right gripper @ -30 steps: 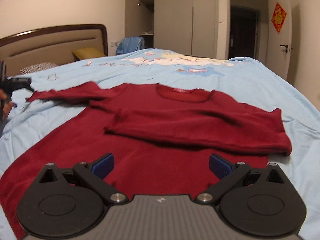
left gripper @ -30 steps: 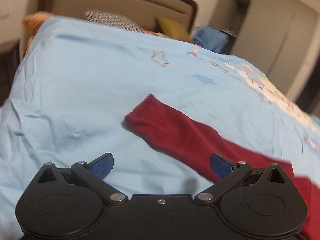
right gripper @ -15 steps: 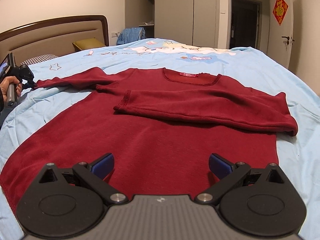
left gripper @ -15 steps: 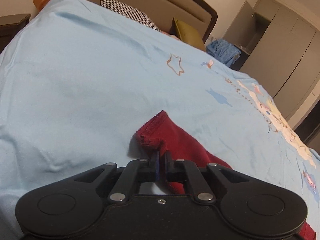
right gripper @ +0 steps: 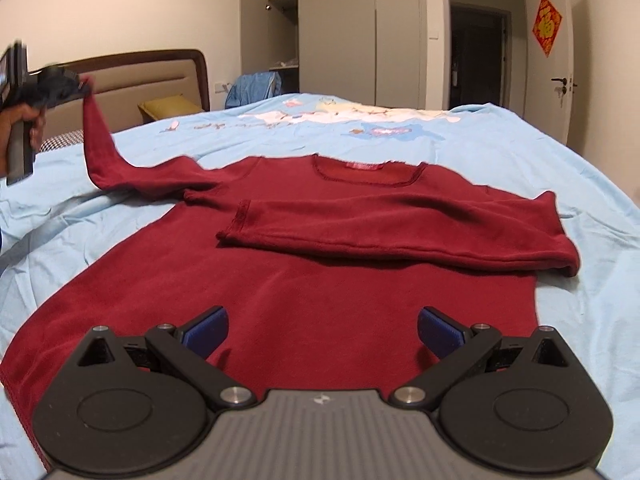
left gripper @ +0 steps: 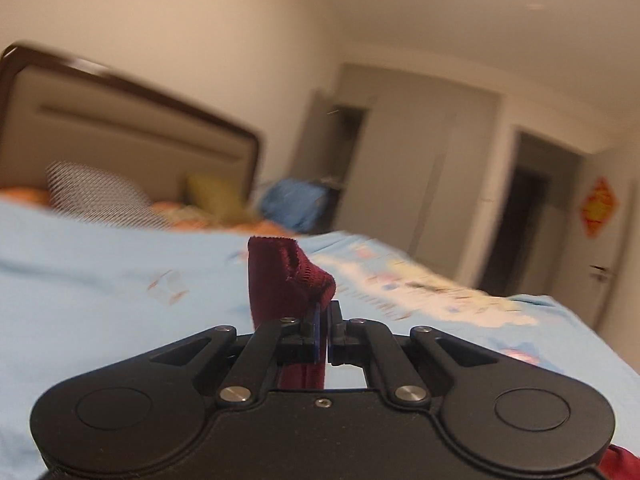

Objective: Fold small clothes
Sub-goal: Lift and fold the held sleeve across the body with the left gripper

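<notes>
- Red top [right gripper: 320,280] lies flat mid-bed [right gripper: 560,152]; one sleeve [right gripper: 400,228] already folded across.
- Our left hand-held gripper [left gripper: 323,334] pinches 2nd sleeve's cuff [left gripper: 292,276], raised nr bed's left edge.
- Right hand-held gripper [right gripper: 322,330] gapes, empty, over hem.
- Next, prob.: carry cuff across chest, drop flat.

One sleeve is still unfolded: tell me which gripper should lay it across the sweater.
Left. The left gripper is already shut on the sleeve cuff, lifted off the bed. The right gripper hovers open over the sweater's hem, holding nothing.
</notes>
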Tool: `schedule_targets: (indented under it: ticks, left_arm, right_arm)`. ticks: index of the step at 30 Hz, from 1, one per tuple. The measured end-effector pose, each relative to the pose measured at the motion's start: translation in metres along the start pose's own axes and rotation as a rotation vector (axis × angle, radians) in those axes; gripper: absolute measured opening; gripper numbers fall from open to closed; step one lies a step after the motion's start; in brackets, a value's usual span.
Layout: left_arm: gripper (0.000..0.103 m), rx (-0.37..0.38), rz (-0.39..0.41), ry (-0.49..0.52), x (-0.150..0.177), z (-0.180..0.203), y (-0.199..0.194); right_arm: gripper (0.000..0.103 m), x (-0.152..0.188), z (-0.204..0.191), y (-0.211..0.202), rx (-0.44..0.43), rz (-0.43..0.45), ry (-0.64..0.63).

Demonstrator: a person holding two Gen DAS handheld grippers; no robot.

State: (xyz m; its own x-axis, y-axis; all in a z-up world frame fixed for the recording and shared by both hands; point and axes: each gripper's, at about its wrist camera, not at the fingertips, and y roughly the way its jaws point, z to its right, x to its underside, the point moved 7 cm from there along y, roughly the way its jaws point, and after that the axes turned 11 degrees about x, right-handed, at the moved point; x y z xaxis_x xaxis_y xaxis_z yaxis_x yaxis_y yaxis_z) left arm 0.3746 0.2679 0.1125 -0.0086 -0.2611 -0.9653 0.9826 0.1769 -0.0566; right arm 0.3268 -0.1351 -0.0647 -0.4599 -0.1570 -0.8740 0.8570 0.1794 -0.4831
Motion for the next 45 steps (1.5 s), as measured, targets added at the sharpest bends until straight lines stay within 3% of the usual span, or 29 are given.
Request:
schedule_targets:
  ticks: [4, 9, 14, 18, 22, 26, 31, 33, 34, 36, 39, 45]
  left_arm:
    - [0.002, 0.158, 0.025, 0.155, -0.011, 0.095, -0.002]
    - [0.002, 0.333, -0.029, 0.247, 0.015, 0.204, 0.002]
    - [0.002, 0.503, -0.113, 0.341, 0.077, 0.295, 0.007]
    - [0.002, 0.606, -0.239, 0.393, 0.145, 0.336, 0.012]
    - [0.002, 0.669, -0.376, 0.390, 0.205, 0.343, 0.016]
    - [0.005, 0.707, -0.442, 0.415, 0.235, 0.338, 0.011]
    - [0.034, 0.738, -0.513, 0.417, 0.246, 0.337, 0.003]
    - [0.055, 0.734, -0.514, 0.430, 0.243, 0.331, 0.000]
    - [0.060, 0.725, -0.509, 0.436, 0.241, 0.327, -0.001]
    - [0.072, 0.701, -0.495, 0.447, 0.235, 0.316, -0.005]
    - [0.081, 0.623, -0.474, 0.458, 0.223, 0.288, -0.021]
    - [0.084, 0.360, -0.495, 0.481, 0.213, 0.202, -0.020]
  right_arm:
    - [0.103, 0.000, 0.015, -0.006, 0.026, 0.010, 0.030]
    - [0.103, 0.004, 0.038, -0.015, 0.069, 0.015, 0.071]
    - [0.103, 0.014, 0.061, -0.024, 0.114, 0.014, 0.107]
    - [0.103, 0.025, 0.080, -0.031, 0.151, 0.001, 0.140]
    - [0.103, 0.035, 0.097, -0.036, 0.179, -0.015, 0.182]
    - [0.103, 0.042, 0.106, -0.037, 0.193, -0.025, 0.216]
    - [0.103, 0.045, 0.105, -0.034, 0.194, -0.027, 0.237]
    - [0.103, 0.043, 0.103, -0.033, 0.192, -0.023, 0.233]
    - [0.103, 0.042, 0.102, -0.033, 0.190, -0.021, 0.230]
    - [0.103, 0.041, 0.099, -0.033, 0.187, -0.019, 0.226]
    - [0.103, 0.037, 0.096, -0.032, 0.181, -0.017, 0.220]
    - [0.103, 0.021, 0.086, -0.023, 0.153, -0.004, 0.182]
